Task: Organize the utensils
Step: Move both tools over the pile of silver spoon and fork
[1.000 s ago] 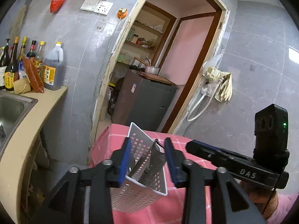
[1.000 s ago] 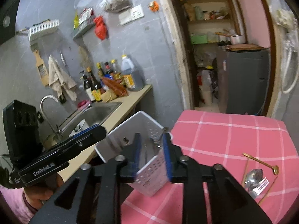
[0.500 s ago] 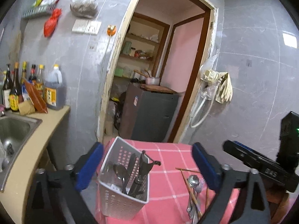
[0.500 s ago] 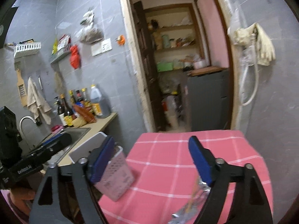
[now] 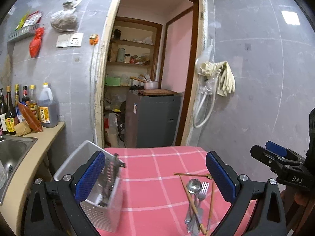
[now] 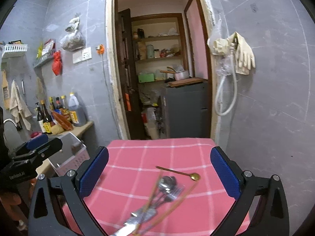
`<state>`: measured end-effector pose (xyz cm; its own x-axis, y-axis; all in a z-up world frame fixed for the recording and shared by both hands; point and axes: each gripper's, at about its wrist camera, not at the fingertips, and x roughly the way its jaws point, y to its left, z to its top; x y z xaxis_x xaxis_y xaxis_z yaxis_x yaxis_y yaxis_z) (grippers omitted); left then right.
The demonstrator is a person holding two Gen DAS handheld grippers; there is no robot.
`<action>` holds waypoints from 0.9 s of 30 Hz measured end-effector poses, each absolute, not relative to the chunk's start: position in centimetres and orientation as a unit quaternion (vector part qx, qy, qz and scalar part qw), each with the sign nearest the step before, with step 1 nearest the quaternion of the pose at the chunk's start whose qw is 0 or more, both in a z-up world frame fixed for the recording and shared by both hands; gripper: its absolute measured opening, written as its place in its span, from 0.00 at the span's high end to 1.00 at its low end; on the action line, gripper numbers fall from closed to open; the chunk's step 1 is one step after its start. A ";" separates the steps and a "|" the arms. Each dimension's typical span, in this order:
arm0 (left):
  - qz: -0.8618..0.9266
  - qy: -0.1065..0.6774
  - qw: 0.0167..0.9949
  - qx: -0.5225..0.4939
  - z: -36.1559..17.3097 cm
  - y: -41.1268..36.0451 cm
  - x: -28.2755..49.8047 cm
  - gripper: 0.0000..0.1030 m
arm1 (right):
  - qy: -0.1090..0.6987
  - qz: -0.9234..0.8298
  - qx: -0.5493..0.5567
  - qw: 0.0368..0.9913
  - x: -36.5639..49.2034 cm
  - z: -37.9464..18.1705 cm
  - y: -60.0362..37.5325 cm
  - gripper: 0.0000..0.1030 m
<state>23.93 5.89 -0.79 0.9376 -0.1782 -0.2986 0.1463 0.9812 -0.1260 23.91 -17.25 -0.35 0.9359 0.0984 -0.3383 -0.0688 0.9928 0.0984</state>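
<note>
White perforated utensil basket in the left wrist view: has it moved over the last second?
Yes. The white perforated plastic utensil basket went from tilted and clamped in the tongs down to standing free at the left edge of the pink checked tablecloth.

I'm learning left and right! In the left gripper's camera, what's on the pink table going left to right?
White utensil basket → silver spoon → fork → small gold spoon, lying crosswise behind them.
</note>
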 end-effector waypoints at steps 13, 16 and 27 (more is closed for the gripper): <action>-0.107 0.208 0.971 -0.041 -4.1 0.3 26.2 0.00 | 0.230 0.019 0.040 0.972 26.0 -4.8 -23.1 0.01; -0.105 0.223 0.968 -0.046 -5.4 -0.6 27.2 0.00 | 0.243 0.022 0.044 0.969 27.0 -6.1 -24.0 0.01; -0.125 0.303 0.943 -0.063 -11.0 -2.5 31.8 0.00 | 0.306 0.064 0.088 0.946 31.5 -12.0 -26.0 0.01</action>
